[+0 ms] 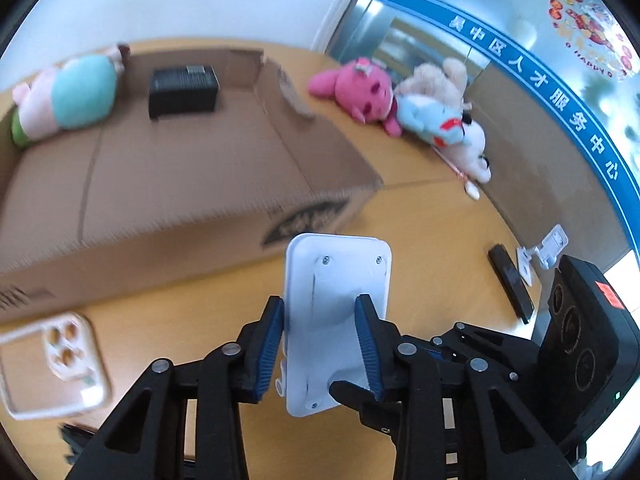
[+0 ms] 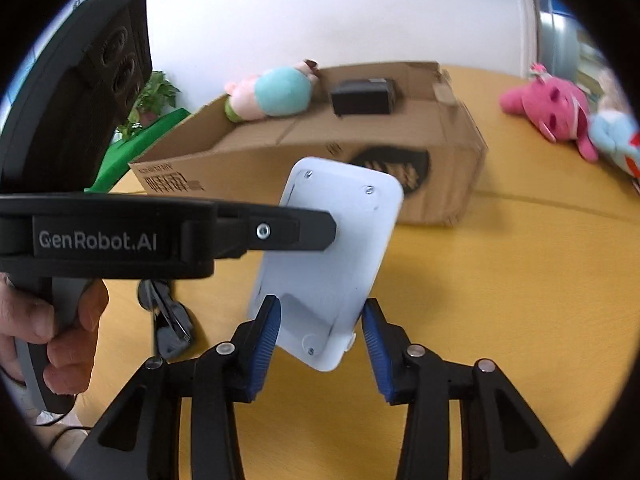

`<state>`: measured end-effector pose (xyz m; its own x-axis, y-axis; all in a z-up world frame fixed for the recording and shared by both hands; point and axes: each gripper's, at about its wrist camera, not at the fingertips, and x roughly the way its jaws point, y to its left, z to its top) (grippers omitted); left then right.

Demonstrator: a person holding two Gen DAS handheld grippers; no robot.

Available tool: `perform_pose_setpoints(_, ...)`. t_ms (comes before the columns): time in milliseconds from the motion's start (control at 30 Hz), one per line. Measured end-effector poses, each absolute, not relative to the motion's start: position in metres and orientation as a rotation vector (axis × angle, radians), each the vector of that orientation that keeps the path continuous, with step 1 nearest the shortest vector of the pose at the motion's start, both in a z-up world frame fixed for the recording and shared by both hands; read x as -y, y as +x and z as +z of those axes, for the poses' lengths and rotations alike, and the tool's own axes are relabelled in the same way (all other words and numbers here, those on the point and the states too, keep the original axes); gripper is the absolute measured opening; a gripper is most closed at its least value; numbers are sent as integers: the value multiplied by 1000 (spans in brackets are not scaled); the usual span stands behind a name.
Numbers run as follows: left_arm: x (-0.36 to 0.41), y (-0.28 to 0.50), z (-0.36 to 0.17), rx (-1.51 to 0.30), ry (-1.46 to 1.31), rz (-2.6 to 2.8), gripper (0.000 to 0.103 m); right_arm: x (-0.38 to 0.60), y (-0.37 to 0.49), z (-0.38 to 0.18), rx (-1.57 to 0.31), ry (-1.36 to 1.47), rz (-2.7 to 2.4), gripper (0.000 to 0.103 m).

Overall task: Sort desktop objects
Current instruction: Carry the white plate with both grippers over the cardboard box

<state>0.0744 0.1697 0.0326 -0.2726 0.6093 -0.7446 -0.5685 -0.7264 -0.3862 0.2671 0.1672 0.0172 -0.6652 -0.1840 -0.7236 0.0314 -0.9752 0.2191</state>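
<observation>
My left gripper [image 1: 320, 312] is shut on a white flat device [image 1: 336, 280] with screws in its back, held above the yellow desk. In the right wrist view the same white device [image 2: 332, 248] sits between my right gripper's [image 2: 322, 320] blue pads, which stand open around its lower end with a gap on the right side. The left gripper's finger [image 2: 280, 232] reaches in from the left and touches the device. An open cardboard box [image 1: 180, 184] lies behind, holding a black box [image 1: 183, 90] and a pink and teal plush [image 1: 68, 96].
A clear phone case [image 1: 56, 364] lies at the lower left of the desk. Pink, beige and blue plush toys [image 1: 400, 104] lie at the back right. A black remote [image 1: 510, 284] and a white clip stand [image 1: 548, 248] lie to the right. A black object [image 2: 172, 324] lies on the desk under the left gripper.
</observation>
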Motion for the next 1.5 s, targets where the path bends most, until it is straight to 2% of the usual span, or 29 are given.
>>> perform_pose_setpoints(133,-152,62,38,122,-1223,2039,32,-167,257,30,318,1180,-2762,41)
perform_pose_setpoints(400,-134,45,70,164,-1120,2094,31,-157,236,60,231,1108,-2803,42)
perform_pose_setpoints(600,-134,2,106,150,-1028,2146,31,-162,193,89,153,1035,-2840,42)
perform_pose_setpoints(800,-143,-60,116,146,-1019,2156,31,-178,134,97,162,1047,-2830,42)
perform_pose_setpoints(1033,-161,-133,85,173,-1131,2124,31,-206,68,76,239,1156,-2782,43)
perform_pose_setpoints(1200,-181,-173,39,223,-1280,2059,31,-230,29,44,273,1345,-2713,45)
perform_pose_setpoints(1333,-195,-187,8,228,-1395,1998,31,-242,9,16,341,1549,-2628,46)
perform_pose_setpoints(1500,-203,-196,-17,286,-1512,1929,31,-250,1,4,376,1675,-2571,47)
